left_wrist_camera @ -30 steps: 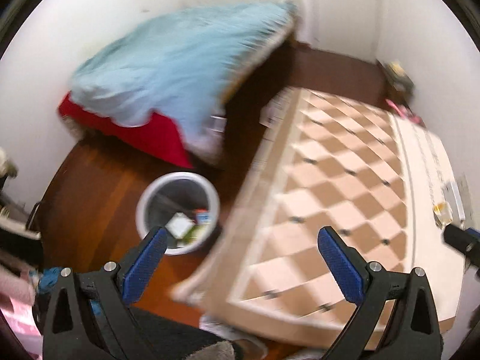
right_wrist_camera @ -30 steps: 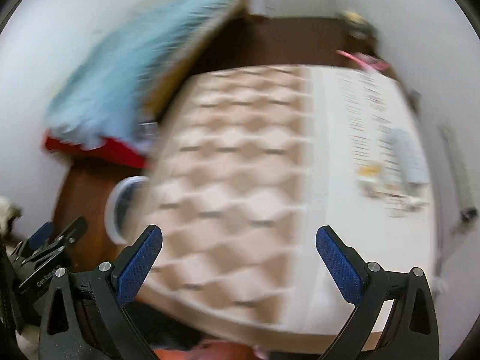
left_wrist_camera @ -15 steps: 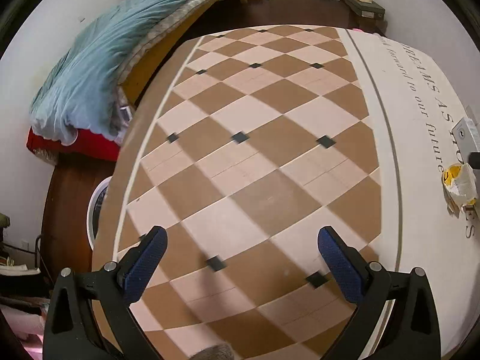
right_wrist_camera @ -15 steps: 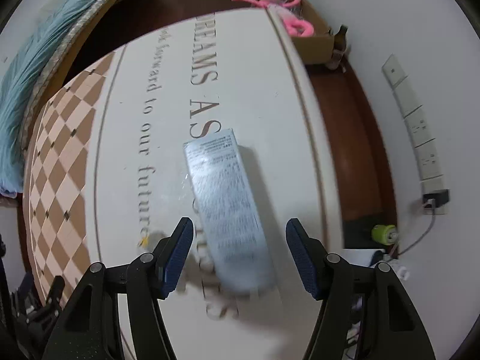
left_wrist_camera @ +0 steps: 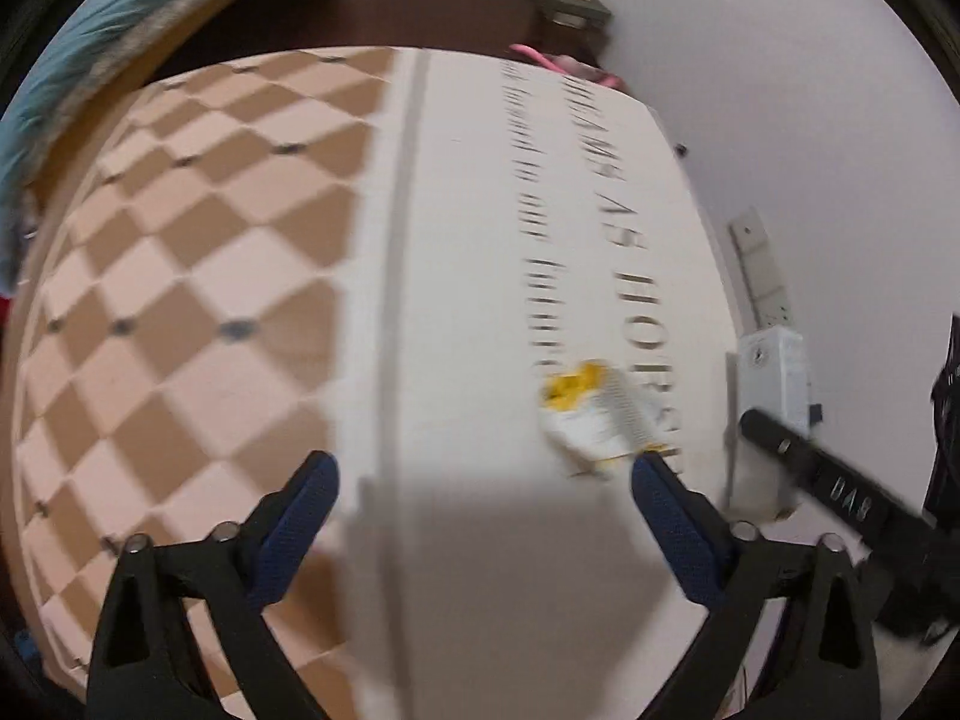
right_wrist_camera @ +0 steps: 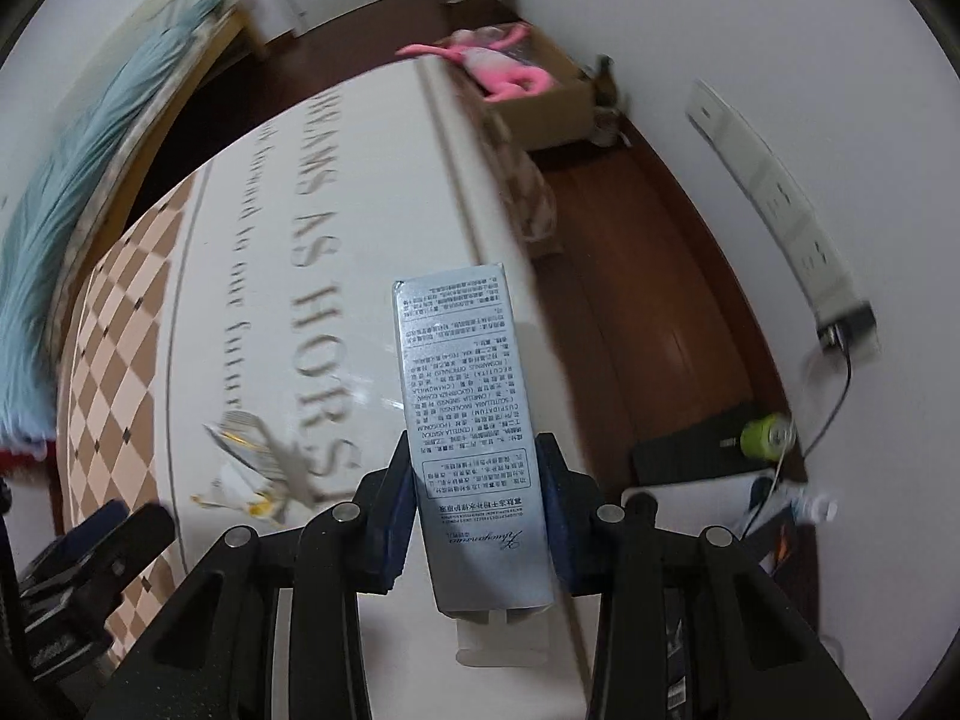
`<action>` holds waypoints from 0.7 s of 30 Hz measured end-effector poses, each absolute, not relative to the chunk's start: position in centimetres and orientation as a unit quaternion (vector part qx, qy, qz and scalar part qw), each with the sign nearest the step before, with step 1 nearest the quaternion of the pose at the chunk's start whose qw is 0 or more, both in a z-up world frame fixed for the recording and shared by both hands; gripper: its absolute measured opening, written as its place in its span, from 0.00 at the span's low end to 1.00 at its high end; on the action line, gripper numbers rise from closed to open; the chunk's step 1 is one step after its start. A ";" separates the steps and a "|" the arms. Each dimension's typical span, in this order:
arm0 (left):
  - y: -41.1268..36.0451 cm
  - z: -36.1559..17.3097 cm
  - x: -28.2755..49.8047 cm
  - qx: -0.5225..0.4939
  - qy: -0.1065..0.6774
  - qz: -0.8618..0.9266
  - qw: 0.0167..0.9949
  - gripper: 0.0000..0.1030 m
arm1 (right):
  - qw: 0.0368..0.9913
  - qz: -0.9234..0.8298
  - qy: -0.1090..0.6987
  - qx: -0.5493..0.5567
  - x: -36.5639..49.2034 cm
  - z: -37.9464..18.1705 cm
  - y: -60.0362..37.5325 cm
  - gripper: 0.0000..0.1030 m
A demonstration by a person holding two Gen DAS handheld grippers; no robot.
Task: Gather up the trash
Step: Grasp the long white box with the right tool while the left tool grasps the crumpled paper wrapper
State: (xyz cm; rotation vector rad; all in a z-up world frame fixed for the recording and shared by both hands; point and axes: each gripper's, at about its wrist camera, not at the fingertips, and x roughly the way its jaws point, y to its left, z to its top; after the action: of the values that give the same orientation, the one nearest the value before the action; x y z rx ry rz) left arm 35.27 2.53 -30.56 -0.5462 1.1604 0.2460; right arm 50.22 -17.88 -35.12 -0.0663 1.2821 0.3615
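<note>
In the right wrist view, a long silver-blue carton (right_wrist_camera: 465, 396) with small print is lifted off the table, and my right gripper (right_wrist_camera: 480, 498) is shut on its lower half. A crumpled yellow-and-white wrapper (right_wrist_camera: 258, 468) lies on the white part of the table. In the left wrist view that wrapper (left_wrist_camera: 594, 414) sits just ahead of the right fingertip (left_wrist_camera: 651, 471) of my left gripper (left_wrist_camera: 480, 474), which is open and holds nothing. The carton (left_wrist_camera: 774, 384) and the right gripper's black arm show at the right edge.
The table (left_wrist_camera: 456, 240) has a checkered half and a white lettered half. A wall (right_wrist_camera: 750, 30) with a power strip (right_wrist_camera: 774, 204) runs along the right. A cardboard box with a pink toy (right_wrist_camera: 498, 72) sits past the table's far end. A bed with a blue cover (right_wrist_camera: 72, 180) lies to the left.
My right gripper has shut on the carton and raised it off the table. My left gripper swung from the bin and floor over the table toward the wrapper.
</note>
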 end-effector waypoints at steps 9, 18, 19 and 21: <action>0.4 -32.3 38.8 -0.225 0.561 0.103 0.790 0.10 | 0.787 0.162 0.595 -0.023 50.3 -35.5 -18.6 0.38; 1.7 -29.5 35.8 -0.210 0.521 0.119 0.819 0.01 | 0.796 0.180 0.578 -0.028 48.6 -34.1 -17.5 0.38; 2.1 -29.1 35.2 -0.212 0.516 0.120 0.821 0.01 | 0.796 0.184 0.576 -0.028 48.4 -33.9 -17.4 0.38; 3.0 -27.8 33.9 -0.208 0.505 0.127 0.828 0.01 | 0.796 0.192 0.573 -0.030 47.9 -33.4 -17.2 0.38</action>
State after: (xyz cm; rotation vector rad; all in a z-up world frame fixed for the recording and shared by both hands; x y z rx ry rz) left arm 33.93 3.05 -27.81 -0.4426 1.0712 0.2688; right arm 47.90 -17.24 -33.42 -0.0642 1.2305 0.4117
